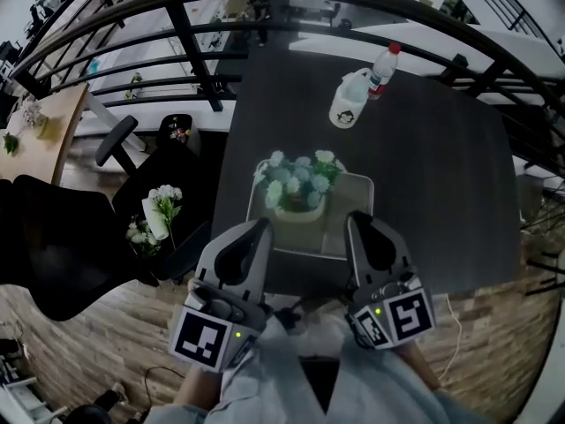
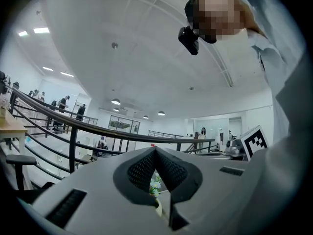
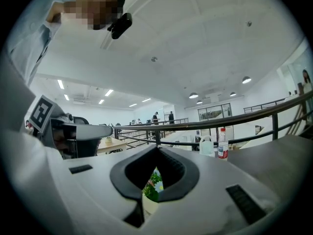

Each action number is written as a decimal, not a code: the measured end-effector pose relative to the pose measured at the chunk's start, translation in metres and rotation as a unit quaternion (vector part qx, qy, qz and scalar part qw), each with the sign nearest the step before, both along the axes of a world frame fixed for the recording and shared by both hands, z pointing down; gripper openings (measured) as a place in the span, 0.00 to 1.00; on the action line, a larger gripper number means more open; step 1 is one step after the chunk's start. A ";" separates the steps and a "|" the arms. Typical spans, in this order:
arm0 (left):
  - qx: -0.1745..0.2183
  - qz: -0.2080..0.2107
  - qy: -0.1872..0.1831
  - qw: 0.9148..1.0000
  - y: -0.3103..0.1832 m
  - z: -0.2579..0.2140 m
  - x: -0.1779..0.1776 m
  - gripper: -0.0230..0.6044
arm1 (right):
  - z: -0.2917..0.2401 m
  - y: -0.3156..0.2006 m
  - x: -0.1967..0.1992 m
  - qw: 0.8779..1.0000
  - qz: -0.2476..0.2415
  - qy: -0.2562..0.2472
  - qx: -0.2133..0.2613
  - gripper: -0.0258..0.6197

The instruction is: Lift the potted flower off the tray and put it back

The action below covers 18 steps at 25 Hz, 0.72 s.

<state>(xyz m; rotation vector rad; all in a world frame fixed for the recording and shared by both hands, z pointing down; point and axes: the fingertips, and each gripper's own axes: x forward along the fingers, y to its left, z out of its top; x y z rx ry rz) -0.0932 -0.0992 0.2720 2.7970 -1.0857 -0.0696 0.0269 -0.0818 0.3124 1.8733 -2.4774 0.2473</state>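
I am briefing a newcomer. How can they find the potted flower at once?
Look at the dark table beside the railing. Near its front edge lies a grey tray, and the potted flower stands in it. Unlike the white flowers by the black chair, it is on the table, in a cream pot.

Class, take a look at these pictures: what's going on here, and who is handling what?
A person holds a two-jaw gripper in each hand over the near edge of a dark table. A potted flower stands on a grey tray, not yet lifted. The left gripper and the right gripper point at the pot from either side, both with jaws together and empty, neither touching it. A white jug and a plastic bottle stand further back.
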 end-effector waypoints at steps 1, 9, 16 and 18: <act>0.007 0.002 0.001 1.000 -0.003 -0.002 -0.001 0.04 | 0.000 -0.002 -0.001 1.000 0.002 0.001 0.000 0.05; -0.027 0.021 0.000 0.999 -0.011 0.009 0.000 0.04 | 0.006 -0.007 0.002 1.000 0.022 0.010 -0.020 0.05; -0.046 0.011 -0.012 0.999 -0.021 0.024 -0.003 0.04 | 0.018 -0.011 0.008 0.999 0.024 0.013 -0.043 0.05; -0.054 0.006 -0.022 0.998 -0.023 0.029 -0.005 0.04 | 0.022 -0.012 0.009 0.999 0.020 0.013 -0.048 0.05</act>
